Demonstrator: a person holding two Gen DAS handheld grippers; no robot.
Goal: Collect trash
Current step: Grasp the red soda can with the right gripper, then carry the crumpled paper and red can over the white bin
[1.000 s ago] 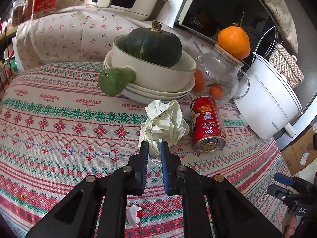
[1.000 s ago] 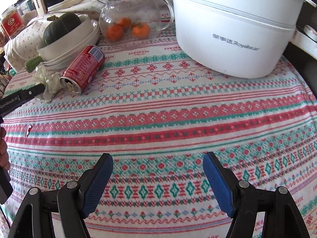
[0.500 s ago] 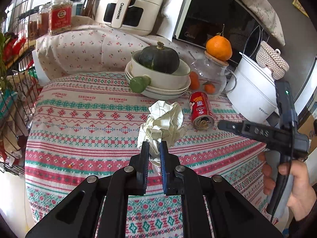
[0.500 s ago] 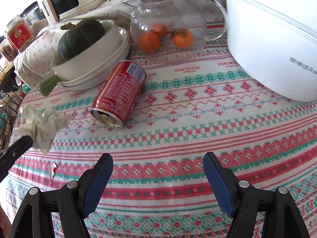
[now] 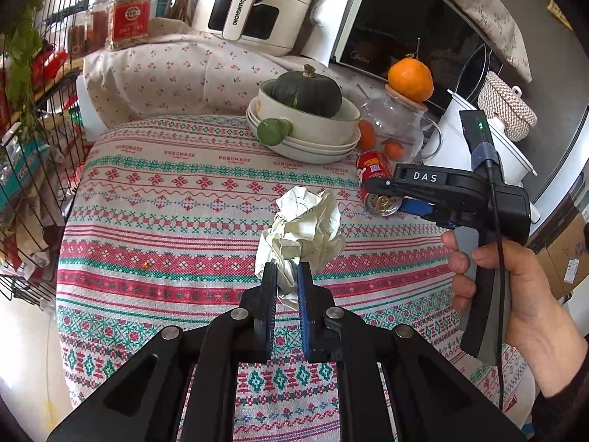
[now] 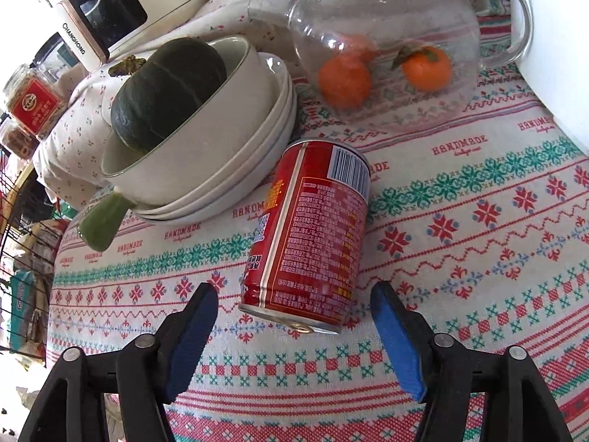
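Note:
My left gripper [image 5: 286,276] is shut on a crumpled white paper ball [image 5: 303,224] and holds it above the patterned tablecloth [image 5: 176,221]. A red drink can [image 6: 313,235] lies on its side on the cloth, its open end toward me. My right gripper [image 6: 294,302] is open, its blue pads on either side of the can's near end, not touching it. In the left wrist view the right gripper [image 5: 416,199] reaches over the can [image 5: 373,169], held by a hand.
A stack of white bowls [image 6: 235,169] with a dark green squash [image 6: 165,88] stands just left of the can. A glass pitcher [image 6: 386,37] with oranges is behind it, a white cooker [image 5: 493,147] to the right. A wire rack [image 5: 33,147] stands left of the table.
My left gripper has lifted the paper ball up and back from the table. My right gripper has moved forward and left until the can lies between its open fingers.

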